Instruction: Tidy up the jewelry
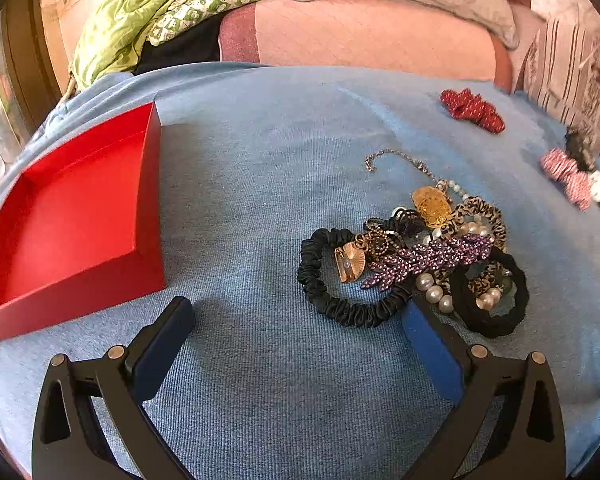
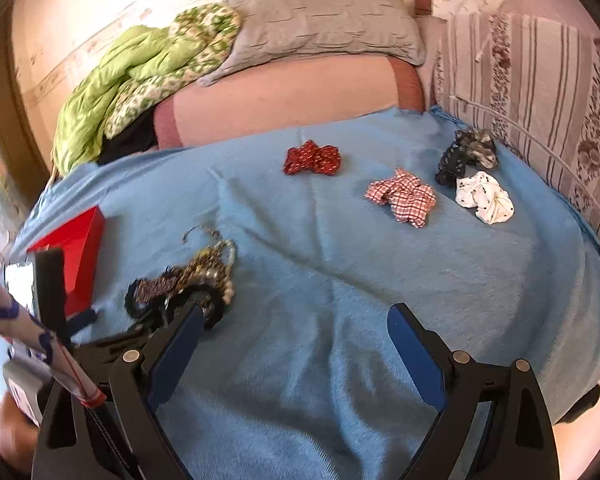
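Note:
A pile of jewelry (image 1: 424, 240) lies on the blue blanket (image 1: 260, 168): a black scrunchie (image 1: 340, 304), a purple rhinestone clip (image 1: 428, 258), pearls, a gold piece and a chain. An empty red box (image 1: 72, 216) stands to its left. My left gripper (image 1: 298, 312) is open and empty, just in front of the pile, its right finger beside the black scrunchie. In the right wrist view the pile (image 2: 188, 280) and the red box (image 2: 80, 248) are at the left. My right gripper (image 2: 296, 316) is open and empty over bare blanket.
Fabric scrunchies lie farther back: red (image 2: 312, 158), red-checked (image 2: 404, 196), white (image 2: 486, 196) and dark (image 2: 466, 152). A green quilt (image 2: 132, 84), a grey pillow (image 2: 320, 20) and a striped cushion (image 2: 540, 88) border the blanket. The left gripper's body (image 2: 48, 292) shows at the left.

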`<action>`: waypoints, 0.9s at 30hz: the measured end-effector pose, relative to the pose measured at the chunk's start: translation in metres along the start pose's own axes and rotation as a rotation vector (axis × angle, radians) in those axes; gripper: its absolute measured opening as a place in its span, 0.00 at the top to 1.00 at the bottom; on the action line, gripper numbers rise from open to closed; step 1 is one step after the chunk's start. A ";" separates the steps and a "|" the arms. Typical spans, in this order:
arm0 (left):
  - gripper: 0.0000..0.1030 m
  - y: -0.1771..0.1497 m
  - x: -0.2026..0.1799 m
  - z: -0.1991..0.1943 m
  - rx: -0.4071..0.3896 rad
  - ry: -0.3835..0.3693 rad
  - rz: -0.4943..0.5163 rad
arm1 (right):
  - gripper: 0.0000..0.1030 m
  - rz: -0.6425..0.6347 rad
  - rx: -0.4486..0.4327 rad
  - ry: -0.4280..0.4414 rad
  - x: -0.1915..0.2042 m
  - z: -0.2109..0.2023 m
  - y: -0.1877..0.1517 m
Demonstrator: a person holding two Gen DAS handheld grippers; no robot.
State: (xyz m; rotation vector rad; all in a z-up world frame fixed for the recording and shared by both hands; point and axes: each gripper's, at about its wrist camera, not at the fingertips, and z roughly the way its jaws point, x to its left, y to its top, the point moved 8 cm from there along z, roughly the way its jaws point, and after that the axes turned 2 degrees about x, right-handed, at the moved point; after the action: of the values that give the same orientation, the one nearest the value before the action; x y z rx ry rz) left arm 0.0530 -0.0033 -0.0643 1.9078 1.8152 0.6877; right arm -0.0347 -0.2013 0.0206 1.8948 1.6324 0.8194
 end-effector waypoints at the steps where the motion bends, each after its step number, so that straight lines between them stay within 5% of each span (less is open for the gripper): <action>1: 0.00 0.000 0.000 0.000 0.000 0.003 0.002 | 0.07 -0.008 0.000 0.001 0.002 -0.001 0.000; 5: 0.00 0.000 0.006 -0.013 0.007 -0.039 0.020 | 0.07 -0.032 -0.008 -0.013 0.006 -0.005 -0.002; 16: 0.00 -0.014 0.051 -0.140 -0.270 0.085 -0.024 | 0.07 -0.059 -0.036 -0.003 0.024 -0.017 -0.007; 27: 0.00 -0.027 0.071 -0.172 -0.307 0.095 -0.058 | 0.07 -0.129 -0.060 0.005 0.049 -0.030 -0.018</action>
State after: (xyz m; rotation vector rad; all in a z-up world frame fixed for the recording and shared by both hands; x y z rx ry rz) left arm -0.0711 0.0630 0.0602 1.6408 1.6982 0.9891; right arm -0.0637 -0.1506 0.0339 1.7283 1.6948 0.8106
